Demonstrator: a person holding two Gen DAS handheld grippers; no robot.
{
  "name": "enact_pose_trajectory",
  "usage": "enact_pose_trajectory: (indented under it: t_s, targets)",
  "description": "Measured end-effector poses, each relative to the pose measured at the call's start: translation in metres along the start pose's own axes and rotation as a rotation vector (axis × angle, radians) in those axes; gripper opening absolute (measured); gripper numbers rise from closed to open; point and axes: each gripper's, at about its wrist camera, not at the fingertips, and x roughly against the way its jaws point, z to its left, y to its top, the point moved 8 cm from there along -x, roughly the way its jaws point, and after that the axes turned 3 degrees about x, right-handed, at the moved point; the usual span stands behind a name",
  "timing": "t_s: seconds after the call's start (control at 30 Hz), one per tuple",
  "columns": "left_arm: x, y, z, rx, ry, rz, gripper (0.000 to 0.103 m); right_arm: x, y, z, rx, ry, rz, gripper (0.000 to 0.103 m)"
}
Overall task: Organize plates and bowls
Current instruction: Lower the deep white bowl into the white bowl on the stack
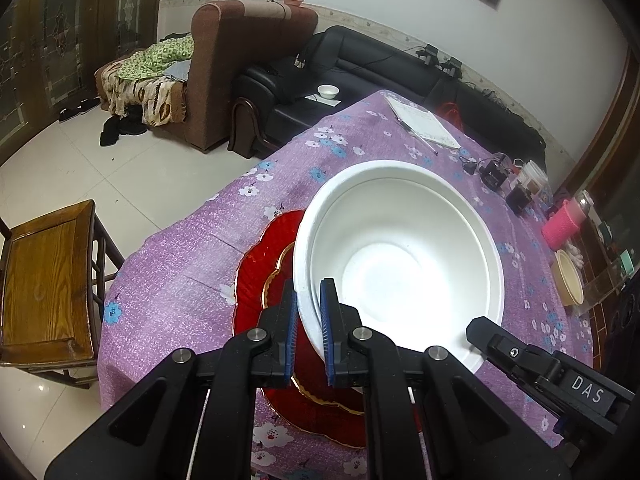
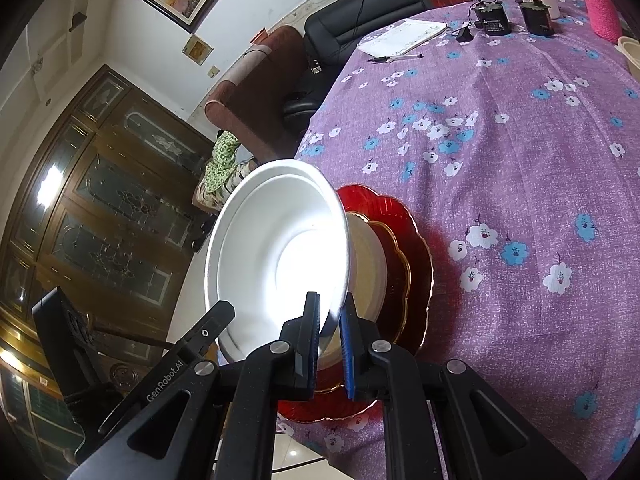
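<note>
Left wrist view. Left gripper clenched on the near left rim of a white bowl, one blue pad outside the wall and one inside, almost no gap between them beyond the thin rim. Bowl tilted, its mouth turned up and toward the camera, sitting over a stack of red plates with a gold scalloped edge. Plates lying near the front edge of a table under a purple flowered cloth. Right gripper entering from the lower right, its black tip against the bowl's near right rim. Farther back on the cloth: a notepad with a pen beside it, small dark gadgets, a pink knitted sleeve, a beige bowl at the right edge. Wooden chair at left, well apart from the table.

Right wrist view. Right gripper clamped on the bowl's rim, pads nearly together with only the rim between. Bowl tipped steeply, hanging partly past the table edge, its underside over the red plates. Left gripper reaching in from the lower left, its tip at the opposite rim. Notepad and gadgets at the far end of the cloth.
</note>
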Motion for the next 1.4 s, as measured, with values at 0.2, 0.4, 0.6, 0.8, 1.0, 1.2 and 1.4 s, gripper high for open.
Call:
enact_pose_trajectory:
  t_s: [0.2, 0.4, 0.6, 0.8, 1.0, 1.2, 1.4]
  targets:
    - [-0.004, -0.001, 0.002, 0.0, 0.003, 0.011, 0.009, -0.003, -0.002, -0.001, -0.003, -0.005, 0.008, 0.009]
    - [-0.008, -0.002, 0.002, -0.009, 0.01, 0.019, 0.009, -0.007, -0.003, -0.001, -0.011, -0.005, 0.019, 0.009]
    - [-0.011, -0.003, 0.002, -0.026, 0.026, 0.022, 0.01, -0.012, -0.002, -0.006, -0.02, -0.011, 0.026, 0.009]
    - [-0.009, -0.002, 0.004, -0.054, 0.06, 0.003, 0.015, -0.015, -0.002, -0.008, -0.021, -0.014, 0.026, 0.009]
    - [-0.006, 0.0, 0.006, -0.065, 0.072, -0.011, 0.019, -0.018, -0.001, -0.012, -0.03, -0.014, 0.03, 0.009]
    - [0.003, 0.004, 0.009, -0.085, 0.114, -0.058, 0.024, -0.018, 0.0, -0.011, -0.027, -0.012, 0.029, 0.009]
    - [0.017, 0.011, 0.024, -0.08, 0.169, -0.118, 0.042, -0.017, 0.0, -0.013, -0.042, -0.003, 0.036, 0.013]
